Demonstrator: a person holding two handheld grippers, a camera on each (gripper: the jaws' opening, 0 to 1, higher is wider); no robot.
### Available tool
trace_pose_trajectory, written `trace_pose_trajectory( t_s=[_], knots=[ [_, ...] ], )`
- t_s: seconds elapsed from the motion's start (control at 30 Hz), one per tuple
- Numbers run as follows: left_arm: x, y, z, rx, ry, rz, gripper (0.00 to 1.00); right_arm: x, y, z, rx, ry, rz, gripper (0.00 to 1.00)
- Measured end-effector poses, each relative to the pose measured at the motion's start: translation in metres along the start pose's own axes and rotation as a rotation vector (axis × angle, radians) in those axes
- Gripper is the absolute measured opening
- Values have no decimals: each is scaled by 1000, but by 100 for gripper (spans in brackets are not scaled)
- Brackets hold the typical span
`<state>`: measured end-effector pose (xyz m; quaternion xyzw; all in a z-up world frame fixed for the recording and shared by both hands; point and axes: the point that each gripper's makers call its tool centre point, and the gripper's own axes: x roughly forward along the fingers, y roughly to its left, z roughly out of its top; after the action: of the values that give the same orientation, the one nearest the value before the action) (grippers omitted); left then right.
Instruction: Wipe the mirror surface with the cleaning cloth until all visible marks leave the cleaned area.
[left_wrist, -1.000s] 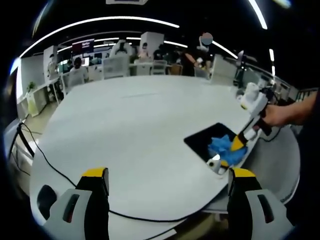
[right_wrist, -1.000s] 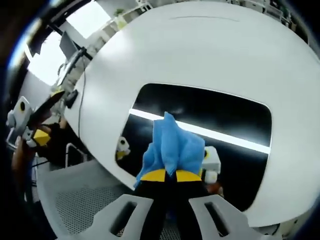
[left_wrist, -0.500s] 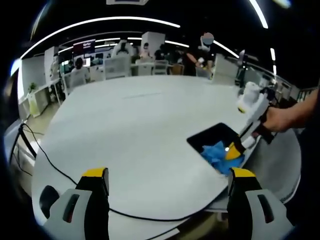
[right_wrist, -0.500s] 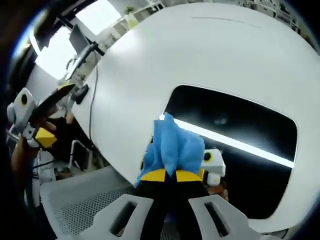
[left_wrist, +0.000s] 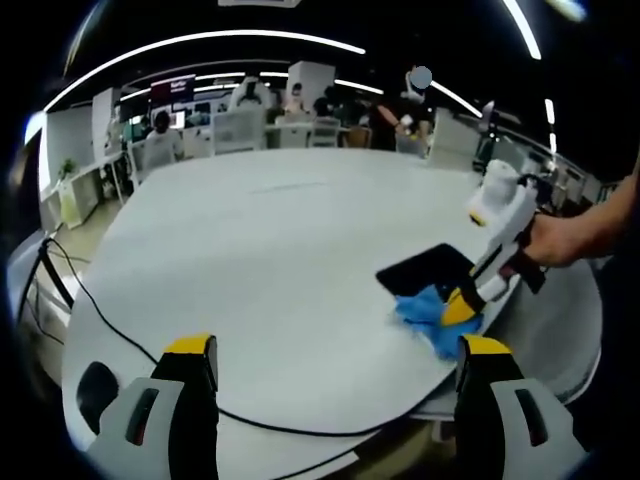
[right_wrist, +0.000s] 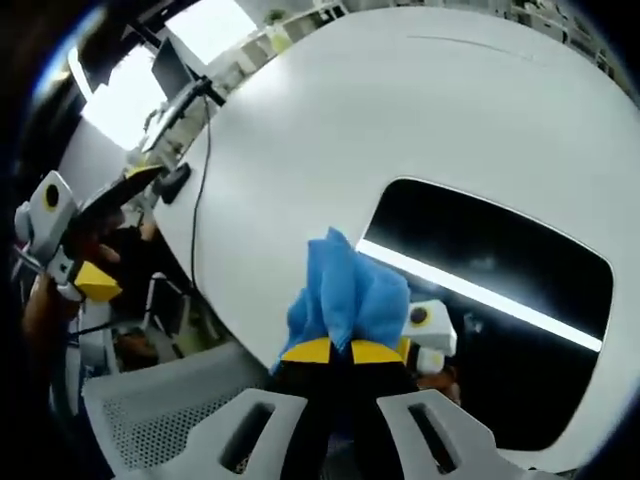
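While the right gripper (right_wrist: 345, 350) clamps the blue cleaning cloth (right_wrist: 345, 297) between its yellow-tipped jaws, the cloth sits at the near edge of the mirror (right_wrist: 500, 300) — partly on the dark glass, partly over the white table (right_wrist: 300, 130). The mirror lies flat near the table's edge and reflects a bright ceiling light strip. In the left gripper view, the right gripper (left_wrist: 462, 305) comes in from the right, held by a hand (left_wrist: 555, 240), pressing the cloth (left_wrist: 430, 312) down beside the mirror (left_wrist: 430, 270). The left gripper (left_wrist: 335, 355) hangs with its jaws wide apart, holding nothing — above the table (left_wrist: 250, 260) where a black cable (left_wrist: 110, 335) trails.
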<state>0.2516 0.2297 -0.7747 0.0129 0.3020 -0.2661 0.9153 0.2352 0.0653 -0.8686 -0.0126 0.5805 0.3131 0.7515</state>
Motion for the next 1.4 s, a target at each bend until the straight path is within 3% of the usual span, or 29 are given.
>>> trace_pose_trajectory(
  t_s=[0.43, 1.13, 1.4],
  knots=[
    [5, 1, 5, 14, -11, -13, 100, -1, -2, 6, 6, 14, 20, 0],
    [3, 12, 0, 4, 8, -4, 100, 13, -37, 78, -37, 13, -43, 0],
    [6, 11, -2, -5, 12, -5, 100, 19, -46, 95, -34, 3, -56, 0]
  ],
)
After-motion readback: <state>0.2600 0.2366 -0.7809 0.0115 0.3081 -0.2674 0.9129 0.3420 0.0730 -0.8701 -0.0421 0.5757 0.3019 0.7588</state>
